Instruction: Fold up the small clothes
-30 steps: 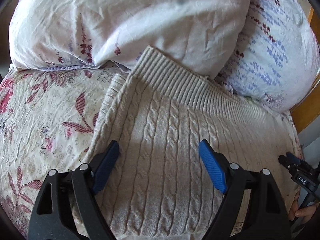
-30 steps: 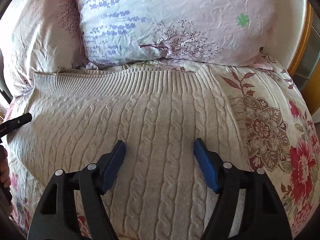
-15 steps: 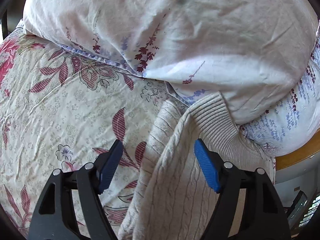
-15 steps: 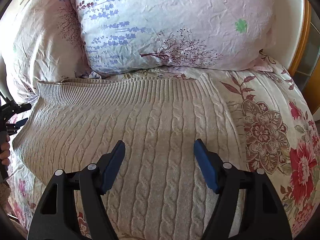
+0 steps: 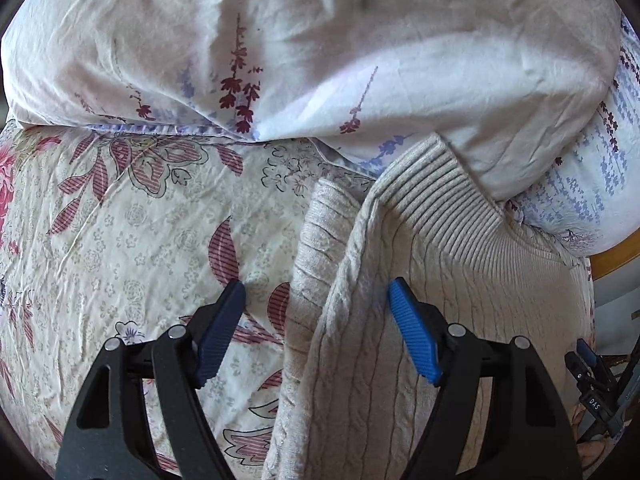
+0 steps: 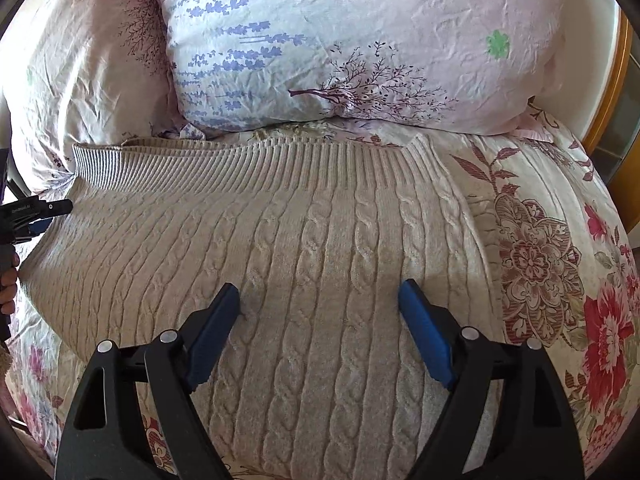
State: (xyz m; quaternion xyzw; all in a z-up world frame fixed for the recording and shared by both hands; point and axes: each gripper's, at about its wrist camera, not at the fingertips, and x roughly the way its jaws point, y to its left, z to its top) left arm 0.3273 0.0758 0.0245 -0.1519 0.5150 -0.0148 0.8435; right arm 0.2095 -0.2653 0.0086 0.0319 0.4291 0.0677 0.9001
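Note:
A beige cable-knit sweater (image 6: 320,264) lies flat on the flowered bedsheet, its ribbed hem (image 6: 248,168) against the pillows. My right gripper (image 6: 320,304) is open and empty, hovering over the sweater's middle. My left gripper (image 5: 316,304) is open and empty over the sweater's left edge (image 5: 340,280), where a folded-under layer (image 5: 316,232) shows. The left gripper also shows at the left border of the right wrist view (image 6: 36,210); the right gripper shows at the lower right of the left wrist view (image 5: 592,380).
Two pillows (image 6: 340,40) (image 5: 320,48) lean at the head of the bed, touching the sweater's hem. The flowered sheet (image 5: 120,240) spreads left of the sweater and to its right (image 6: 560,260). A wooden bed frame (image 6: 616,80) runs along the right.
My left gripper has swung left from over the sweater's body to its left edge. The right gripper has barely moved. Both stay open.

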